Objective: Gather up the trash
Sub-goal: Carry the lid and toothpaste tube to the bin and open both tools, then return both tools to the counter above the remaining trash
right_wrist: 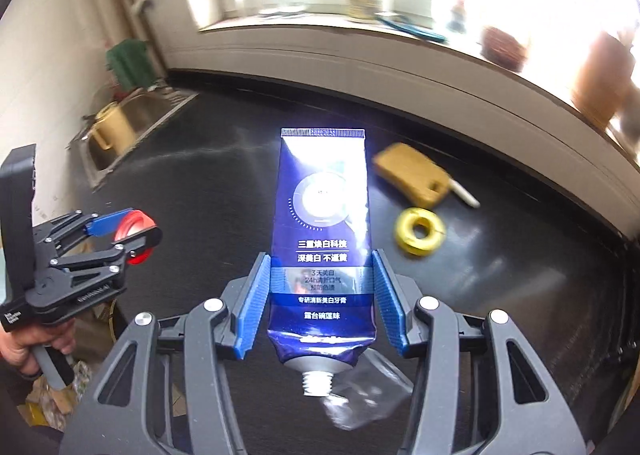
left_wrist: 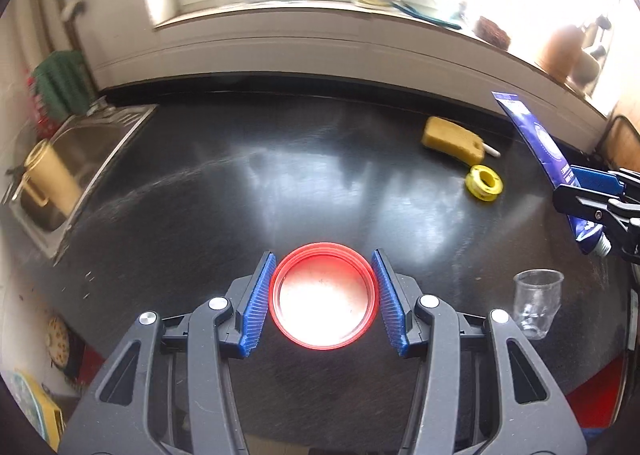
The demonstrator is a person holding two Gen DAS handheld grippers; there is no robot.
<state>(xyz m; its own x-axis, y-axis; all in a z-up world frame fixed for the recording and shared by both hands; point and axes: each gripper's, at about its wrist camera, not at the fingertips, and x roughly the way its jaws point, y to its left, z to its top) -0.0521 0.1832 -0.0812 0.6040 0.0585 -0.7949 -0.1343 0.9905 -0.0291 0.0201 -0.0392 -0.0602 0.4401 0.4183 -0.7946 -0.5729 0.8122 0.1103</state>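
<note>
In the left wrist view, a red lid (left_wrist: 324,296) was clamped between the jaws of the left gripper (left_wrist: 324,301), above the dark counter (left_wrist: 200,195). Wide bare counter was seen ahead, bounded by a sink (left_wrist: 80,159) at the left edge. A sponge (left_wrist: 452,140), a yellow ring (left_wrist: 485,182) and a clear cup (left_wrist: 536,303) were seen to the right.

In the right wrist view, a blue toothpaste tube (right_wrist: 324,239), uncapped, was gripped by the jaws of the right gripper (right_wrist: 322,305), nozzle toward the camera. The counter's far edge was met by a wall beneath a windowsill (right_wrist: 400,51).
</note>
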